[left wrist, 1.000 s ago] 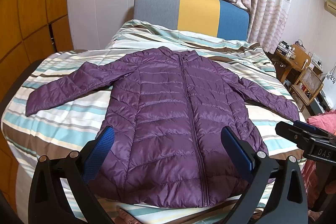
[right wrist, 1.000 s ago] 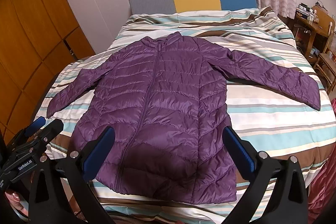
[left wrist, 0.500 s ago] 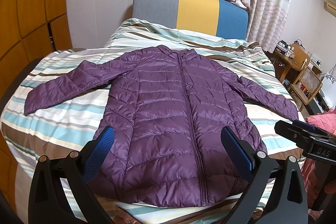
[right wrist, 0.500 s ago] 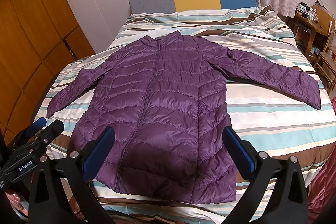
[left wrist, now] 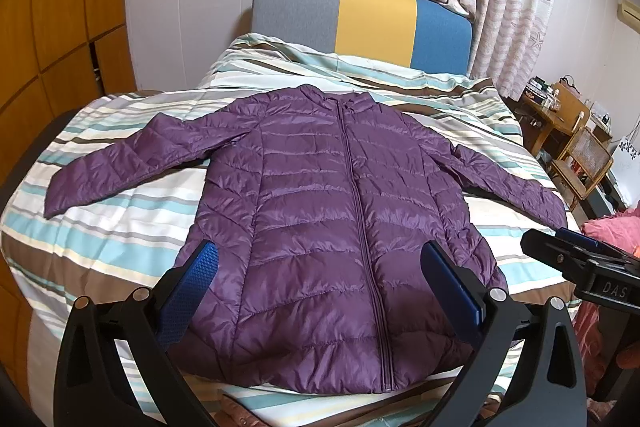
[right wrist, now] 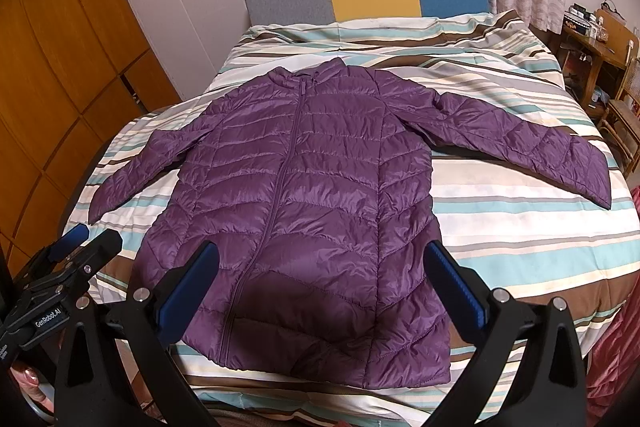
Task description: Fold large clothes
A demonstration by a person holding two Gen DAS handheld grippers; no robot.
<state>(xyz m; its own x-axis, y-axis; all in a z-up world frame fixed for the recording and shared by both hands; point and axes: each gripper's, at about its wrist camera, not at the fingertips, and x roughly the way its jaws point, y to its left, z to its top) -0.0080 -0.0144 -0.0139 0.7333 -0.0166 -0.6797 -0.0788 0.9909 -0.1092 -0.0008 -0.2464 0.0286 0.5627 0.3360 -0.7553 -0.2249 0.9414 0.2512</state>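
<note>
While both tools hang off the foot of the bed, the purple jacket (left wrist: 332,211) lies flat on the striped duvet (left wrist: 100,247), front up and zipped — hem toward the grippers, collar toward the headboard (left wrist: 360,19), long axis running straight ahead. Left gripper (left wrist: 320,291) and right gripper (right wrist: 320,287) have jaws spread wide, holding nothing. Each sleeve (right wrist: 528,147) angles outward from the jacket; neither arm looks clearly nearer — the hem sits closest. Fabric is glossy, quilted, puffy, probably slippery.
</note>
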